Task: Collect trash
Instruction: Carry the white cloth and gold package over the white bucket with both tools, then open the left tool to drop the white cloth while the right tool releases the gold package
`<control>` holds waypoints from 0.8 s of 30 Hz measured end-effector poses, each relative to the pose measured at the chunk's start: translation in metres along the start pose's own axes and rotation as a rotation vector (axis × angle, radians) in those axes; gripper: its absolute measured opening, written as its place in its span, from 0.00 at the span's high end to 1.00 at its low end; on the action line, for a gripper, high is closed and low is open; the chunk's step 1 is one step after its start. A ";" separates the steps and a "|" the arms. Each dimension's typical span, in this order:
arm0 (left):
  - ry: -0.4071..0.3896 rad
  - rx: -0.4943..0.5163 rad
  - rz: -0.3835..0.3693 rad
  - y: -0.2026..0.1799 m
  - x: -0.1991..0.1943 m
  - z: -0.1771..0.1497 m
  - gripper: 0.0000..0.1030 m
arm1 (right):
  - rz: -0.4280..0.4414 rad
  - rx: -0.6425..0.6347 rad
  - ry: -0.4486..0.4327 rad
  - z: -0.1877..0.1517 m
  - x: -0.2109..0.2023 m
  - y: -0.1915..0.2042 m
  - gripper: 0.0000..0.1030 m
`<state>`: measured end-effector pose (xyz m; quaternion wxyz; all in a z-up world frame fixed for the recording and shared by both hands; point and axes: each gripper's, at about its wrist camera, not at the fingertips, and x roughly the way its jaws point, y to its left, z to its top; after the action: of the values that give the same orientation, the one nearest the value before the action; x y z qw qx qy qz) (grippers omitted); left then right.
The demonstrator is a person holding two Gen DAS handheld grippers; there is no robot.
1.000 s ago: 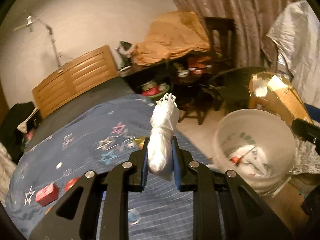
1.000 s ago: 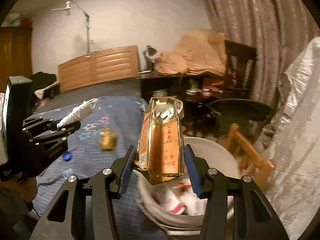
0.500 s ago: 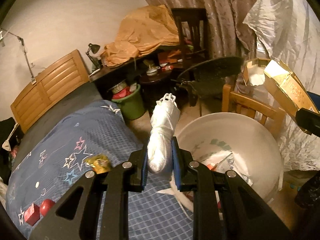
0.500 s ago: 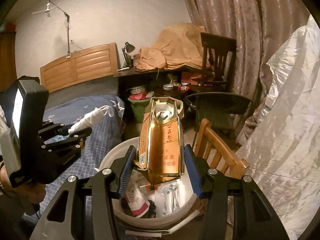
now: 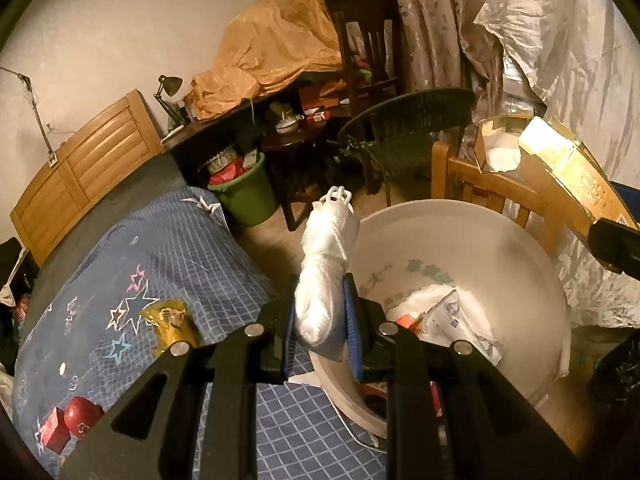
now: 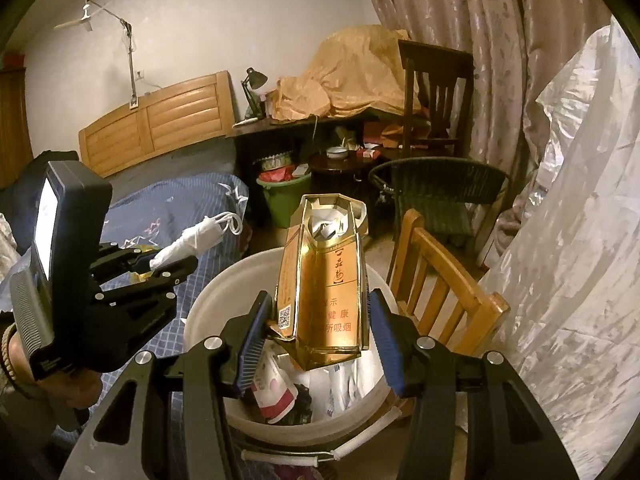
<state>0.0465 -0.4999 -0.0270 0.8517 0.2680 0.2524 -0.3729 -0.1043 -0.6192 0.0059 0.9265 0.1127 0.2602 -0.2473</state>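
Left gripper (image 5: 320, 316) clamps a rolled mask (image 5: 324, 280) — right gripper (image 6: 318, 344) (pads apart) straddles a gold carton (image 6: 322, 292).

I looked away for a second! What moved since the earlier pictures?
Both grippers swung from the bed over to the white bucket. The right hand-held gripper opened, letting go of the gold carton above the trash. The left hand-held gripper still pinches the rolled white mask.
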 end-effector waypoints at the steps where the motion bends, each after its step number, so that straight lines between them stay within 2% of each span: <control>1: 0.002 0.001 -0.001 -0.001 0.001 -0.001 0.81 | 0.002 0.001 0.003 -0.001 0.001 -0.001 0.50; 17: 0.022 0.004 -0.015 -0.006 0.016 -0.002 0.81 | 0.037 0.009 0.003 0.004 0.016 0.000 0.48; 19: 0.031 0.011 -0.018 -0.007 0.020 -0.002 0.74 | 0.055 0.009 0.006 0.005 0.021 0.002 0.43; 20: 0.047 0.016 -0.013 -0.008 0.024 -0.003 0.66 | 0.050 0.011 0.006 0.005 0.022 0.003 0.32; 21: 0.049 0.017 -0.012 -0.007 0.025 -0.003 0.51 | 0.041 0.013 0.000 0.005 0.025 0.003 0.28; 22: 0.047 0.016 -0.011 -0.007 0.026 -0.004 0.46 | 0.041 0.015 0.001 0.005 0.026 0.003 0.28; 24: 0.048 0.014 -0.008 -0.007 0.028 -0.005 0.46 | 0.039 0.025 0.003 0.005 0.029 0.001 0.29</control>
<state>0.0564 -0.5143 -0.0502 0.8420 0.2821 0.2710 -0.3714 -0.0806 -0.6316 -0.0055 0.9294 0.1296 0.2561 -0.2321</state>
